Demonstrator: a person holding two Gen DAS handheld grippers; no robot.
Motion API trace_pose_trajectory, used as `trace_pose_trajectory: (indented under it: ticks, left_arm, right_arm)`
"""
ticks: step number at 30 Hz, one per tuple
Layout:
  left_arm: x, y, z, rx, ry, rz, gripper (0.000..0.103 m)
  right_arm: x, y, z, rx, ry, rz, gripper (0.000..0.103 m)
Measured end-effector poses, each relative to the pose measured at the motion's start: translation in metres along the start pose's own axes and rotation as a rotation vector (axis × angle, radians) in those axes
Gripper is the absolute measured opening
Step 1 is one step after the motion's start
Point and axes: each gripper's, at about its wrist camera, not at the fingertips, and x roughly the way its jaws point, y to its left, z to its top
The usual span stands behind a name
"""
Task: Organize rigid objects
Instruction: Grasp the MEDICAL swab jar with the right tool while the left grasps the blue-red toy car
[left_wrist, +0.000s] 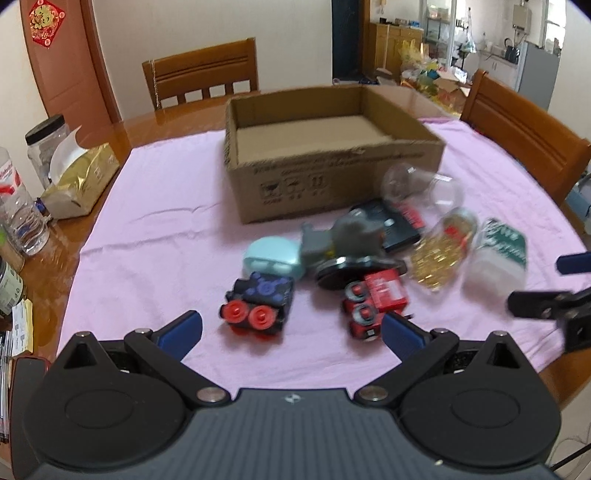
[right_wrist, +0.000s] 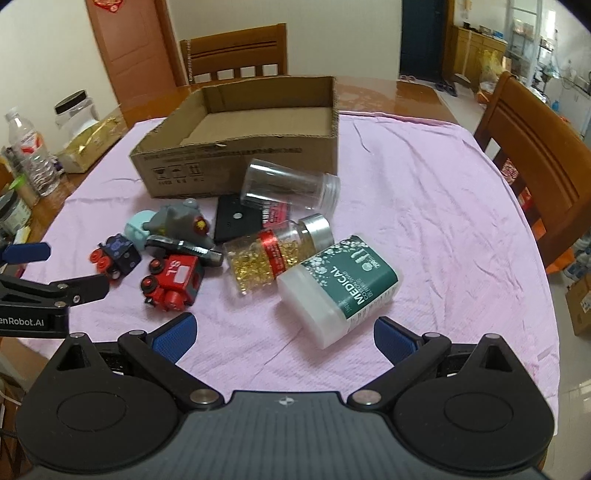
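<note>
Two tools hang spread and empty over the pink-clothed worktop (right_wrist: 424, 192), with the empty cardboard box (right_wrist: 236, 162) at its far side. Nearest the right tool (right_wrist: 284, 334) lies the white medical bottle (right_wrist: 338, 288), tipped over, its long axis slanting away rightward. Smaller still, the black toy train (left_wrist: 256, 306) lies just ahead of the left tool (left_wrist: 291, 332).

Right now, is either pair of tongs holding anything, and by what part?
Nothing is held. The left tongs and right tongs are both open and short of the toys and bottles.
</note>
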Motion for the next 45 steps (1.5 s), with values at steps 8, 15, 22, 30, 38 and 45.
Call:
trace_pose_trajectory:
  ticks: [8, 15, 22, 30, 38, 45]
  left_arm:
    - [0.026, 0.012, -0.012, 0.006, 0.067, -0.004, 0.102]
    - [0.028, 0.015, -0.014, 0.017, 0.081, -0.033, 0.102]
    - [0.042, 0.024, -0.016, 0.031, 0.105, -0.036, 0.102]
    - [0.058, 0.024, -0.017, 0.077, 0.136, -0.053, 0.102]
    - [0.063, 0.028, -0.014, 0.058, 0.149, -0.104, 0.103]
    - [0.066, 0.030, -0.010, 0.097, 0.163, -0.129, 0.103]
  right_arm:
    - [0.028, -0.015, 0.022, -0.085, -0.043, -0.027, 0.103]
    - [0.070, -0.028, 0.045, -0.171, 0.054, 0.010, 0.103]
    - [0.063, -0.018, 0.035, -0.169, 0.158, 0.019, 0.103]
    - [0.052, -0.001, 0.013, -0.020, 0.209, 0.032, 0.103]
    - [0.065, 0.021, 0.011, 0.027, 0.191, -0.068, 0.103]
    - [0.087, 0.028, 0.010, 0.012, 0.258, -0.174, 0.103]
